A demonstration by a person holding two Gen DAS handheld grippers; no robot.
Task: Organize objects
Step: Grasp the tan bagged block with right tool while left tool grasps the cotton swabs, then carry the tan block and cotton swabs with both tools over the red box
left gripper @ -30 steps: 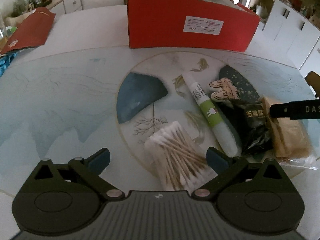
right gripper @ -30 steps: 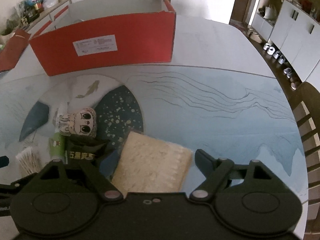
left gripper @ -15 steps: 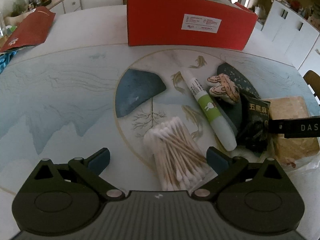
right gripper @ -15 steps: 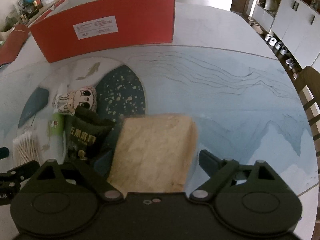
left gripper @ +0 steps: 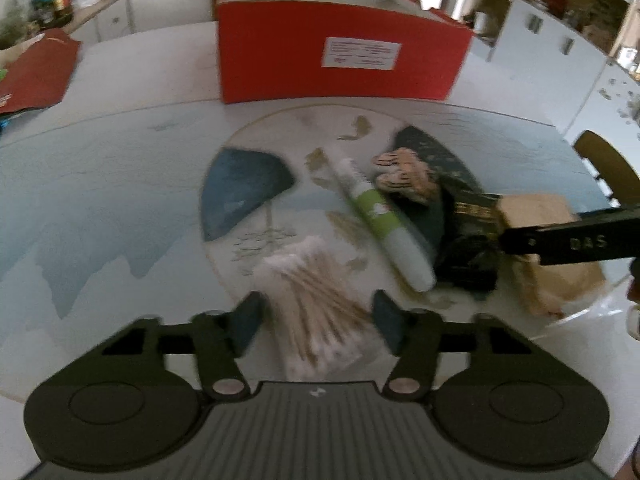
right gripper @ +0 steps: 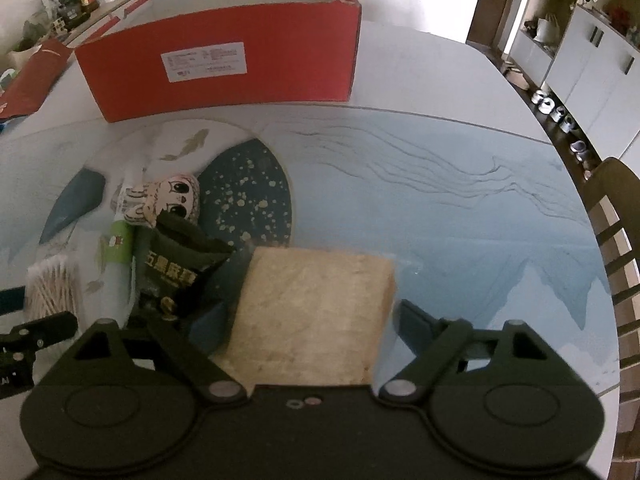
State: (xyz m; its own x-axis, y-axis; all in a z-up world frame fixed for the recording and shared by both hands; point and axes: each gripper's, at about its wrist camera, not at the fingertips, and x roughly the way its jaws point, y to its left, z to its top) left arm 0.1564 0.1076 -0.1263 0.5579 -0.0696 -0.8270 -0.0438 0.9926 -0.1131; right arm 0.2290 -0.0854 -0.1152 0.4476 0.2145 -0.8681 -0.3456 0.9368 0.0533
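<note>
The tabletop (right gripper: 440,184) is round and pale, with a painted picture of blue mountains, thin wave lines and fish. Nearest to the left gripper (left gripper: 314,320), a bundle of cotton swabs (left gripper: 316,312) lies between its two fingers, which stand apart and do not press it. Nearest to the right gripper (right gripper: 304,320), a tan flat packet (right gripper: 316,320) lies between the spread fingers; the view does not show whether they touch it. Just left of the packet leans a dark snack bag (right gripper: 176,268), and beside that a white and green tube (left gripper: 380,220) lies at an angle. A small doll (right gripper: 168,200) with big eyes rests behind the bag, touching it. Farther back an open red box (right gripper: 224,64) with a white label stands on the tabletop. Beyond it, a red paper bag (left gripper: 36,72) lies at the left, a wooden chair (right gripper: 616,216) stands at the right edge, and white cabinets (right gripper: 592,48) line the room wall.
</note>
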